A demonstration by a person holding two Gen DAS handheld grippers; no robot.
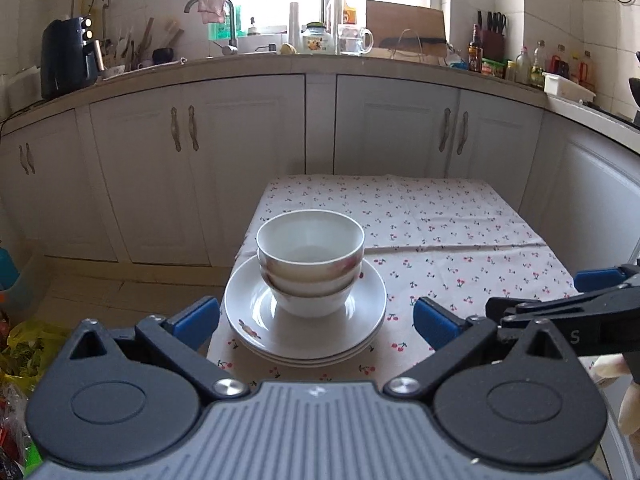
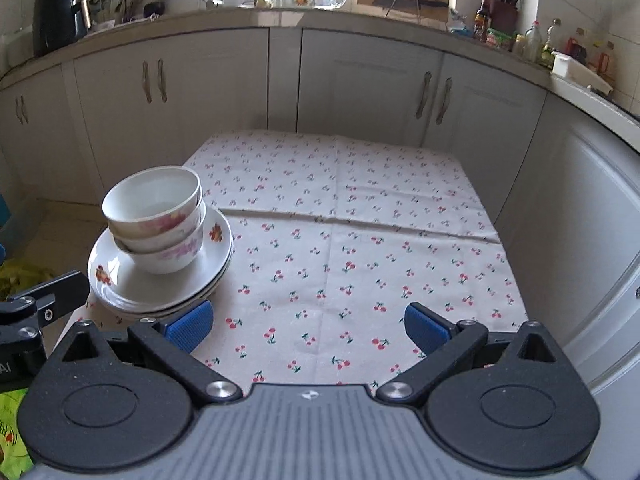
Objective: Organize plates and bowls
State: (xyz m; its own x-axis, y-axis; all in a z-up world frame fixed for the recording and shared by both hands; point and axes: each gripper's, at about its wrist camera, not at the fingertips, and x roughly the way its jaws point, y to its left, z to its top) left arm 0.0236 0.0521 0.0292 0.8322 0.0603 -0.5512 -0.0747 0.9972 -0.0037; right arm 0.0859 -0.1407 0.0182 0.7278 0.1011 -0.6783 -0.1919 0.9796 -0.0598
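Observation:
A stack of white bowls [image 1: 310, 258] with pink flowers stands nested on a stack of white plates [image 1: 308, 334] at the near left corner of the table. The same bowls [image 2: 156, 216] and plates [image 2: 160, 280] show at the left in the right wrist view. My left gripper [image 1: 316, 322] is open and empty, its blue pads either side of the plates' near rim, a little short of them. My right gripper [image 2: 308, 326] is open and empty over bare cloth to the right of the stack; it also shows in the left wrist view [image 1: 560, 304].
The table carries a cherry-print cloth [image 2: 360, 240] with a fold line across it. White cabinets [image 1: 240, 152] and a cluttered counter [image 1: 320, 60] stand behind. Bags [image 1: 24, 344] lie on the floor at the left.

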